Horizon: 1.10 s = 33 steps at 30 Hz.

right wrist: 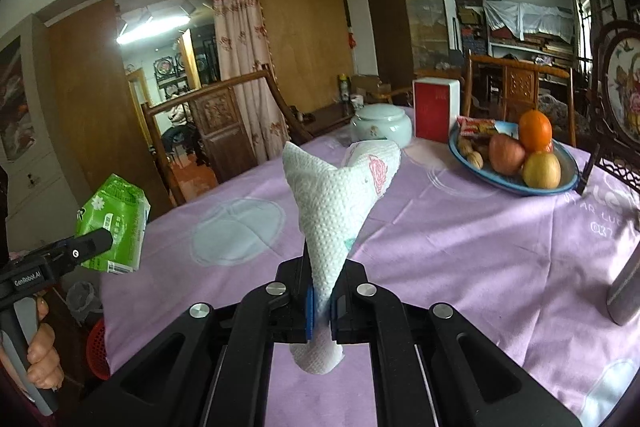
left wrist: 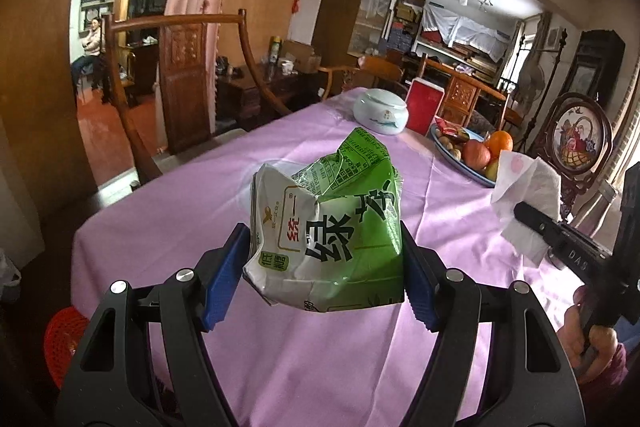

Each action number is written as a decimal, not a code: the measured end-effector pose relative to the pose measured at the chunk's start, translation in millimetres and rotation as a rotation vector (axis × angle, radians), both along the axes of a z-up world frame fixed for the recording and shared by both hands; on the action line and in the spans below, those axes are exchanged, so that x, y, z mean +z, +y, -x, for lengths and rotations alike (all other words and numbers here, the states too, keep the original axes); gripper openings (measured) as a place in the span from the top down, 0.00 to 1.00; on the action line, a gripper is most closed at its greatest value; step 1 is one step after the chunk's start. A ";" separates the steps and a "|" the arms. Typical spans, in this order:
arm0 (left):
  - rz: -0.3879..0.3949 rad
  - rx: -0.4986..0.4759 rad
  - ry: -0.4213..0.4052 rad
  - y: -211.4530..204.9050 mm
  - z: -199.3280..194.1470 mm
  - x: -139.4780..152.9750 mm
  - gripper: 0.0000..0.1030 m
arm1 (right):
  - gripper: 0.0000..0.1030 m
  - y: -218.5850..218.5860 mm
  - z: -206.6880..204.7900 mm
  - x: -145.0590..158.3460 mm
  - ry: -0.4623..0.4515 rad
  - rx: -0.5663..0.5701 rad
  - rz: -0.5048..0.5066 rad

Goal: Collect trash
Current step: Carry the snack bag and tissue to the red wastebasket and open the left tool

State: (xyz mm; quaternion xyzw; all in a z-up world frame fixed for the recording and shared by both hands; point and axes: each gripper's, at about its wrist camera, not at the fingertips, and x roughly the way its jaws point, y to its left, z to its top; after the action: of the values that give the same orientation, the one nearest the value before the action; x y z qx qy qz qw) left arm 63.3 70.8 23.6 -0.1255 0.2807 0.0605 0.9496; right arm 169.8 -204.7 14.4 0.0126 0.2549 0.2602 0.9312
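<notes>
Trash is already off the table in both of our grippers, so the coming move turns on where the bin lies. The red mesh basket [left wrist: 64,343] sits on the floor at about eight o'clock from the left gripper [left wrist: 326,263], below the edge of the table [left wrist: 280,367]; it may be the bin, though we see only part of it. Our left gripper is nearer to it, with its blue pads [left wrist: 224,279] clamped on the sides of a crushed green tea carton [left wrist: 328,227] whose long axis stands roughly upright. Our right gripper [right wrist: 322,303] is clenched tight on a white paper towel [right wrist: 336,203], which fans up toward twelve o'clock. Both grippers tilt gently downward above the purple tablecloth [right wrist: 480,267], held side by side
</notes>
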 end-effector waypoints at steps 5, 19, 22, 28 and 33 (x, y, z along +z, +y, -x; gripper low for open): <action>-0.003 0.055 -0.020 17.5 21.1 7.6 0.32 | 0.94 3.7 13.9 9.5 -0.027 0.019 -0.011; 0.002 0.339 -0.006 132.7 121.2 -8.9 0.32 | 0.94 28.4 36.6 3.6 -0.024 0.085 0.026; 0.015 0.416 0.038 167.6 148.8 -30.8 0.32 | 0.94 37.2 38.1 -5.1 0.014 0.101 0.037; 0.120 0.520 0.158 227.7 181.4 -94.6 0.32 | 0.94 56.5 47.6 -16.5 0.066 0.126 0.045; 0.196 0.546 0.243 257.2 182.0 -139.6 0.32 | 0.94 78.8 55.9 -25.6 0.100 0.159 0.038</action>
State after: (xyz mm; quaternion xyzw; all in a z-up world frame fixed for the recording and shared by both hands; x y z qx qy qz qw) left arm -118.7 328.0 -116.0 -0.2790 0.3525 0.3004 0.8412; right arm 113.9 -125.9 -11.2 -0.0125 0.3063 0.3273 0.8938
